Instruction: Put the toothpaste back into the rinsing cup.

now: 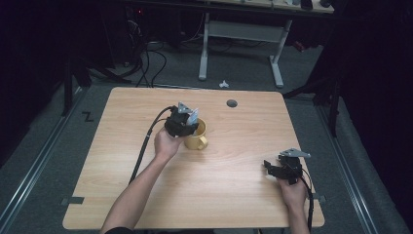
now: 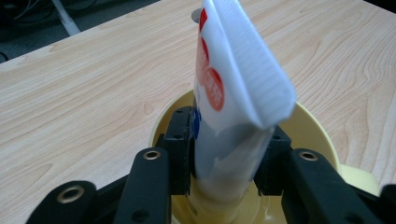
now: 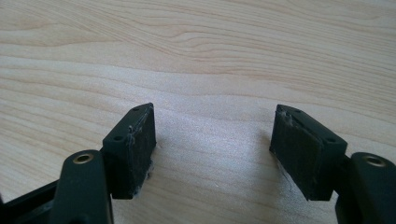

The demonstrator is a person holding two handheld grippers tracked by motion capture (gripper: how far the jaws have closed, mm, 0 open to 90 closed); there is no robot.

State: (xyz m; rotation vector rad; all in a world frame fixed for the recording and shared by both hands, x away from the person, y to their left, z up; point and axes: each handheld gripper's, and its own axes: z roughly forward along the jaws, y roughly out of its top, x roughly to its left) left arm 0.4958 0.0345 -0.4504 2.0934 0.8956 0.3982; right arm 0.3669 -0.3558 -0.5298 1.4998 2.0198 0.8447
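Left gripper [image 1: 187, 127] seen just left of centre in the high view, above the yellow mug [image 1: 198, 136], clenched on a white tube [image 1: 193, 117] with red dots. In the left gripper view, tube [image 2: 233, 84] standing upright in the middle of the frame, crimped flat end uppermost and leaning a little to the right, lower end down inside the mug [image 2: 308, 126], both black pads pressed against its sides just above the rim. Mug resting on the wooden table [image 1: 234, 185], handle turned toward the lower edge of the high view, well apart from the right gripper [image 1: 272, 168]. Right gripper held low at the lower right of the high view, near the table's right edge, released, jaws spread wide. In the right gripper view, right gripper [image 3: 212, 149] hovering over bare wood grain [image 3: 210, 60], nothing between the pads.
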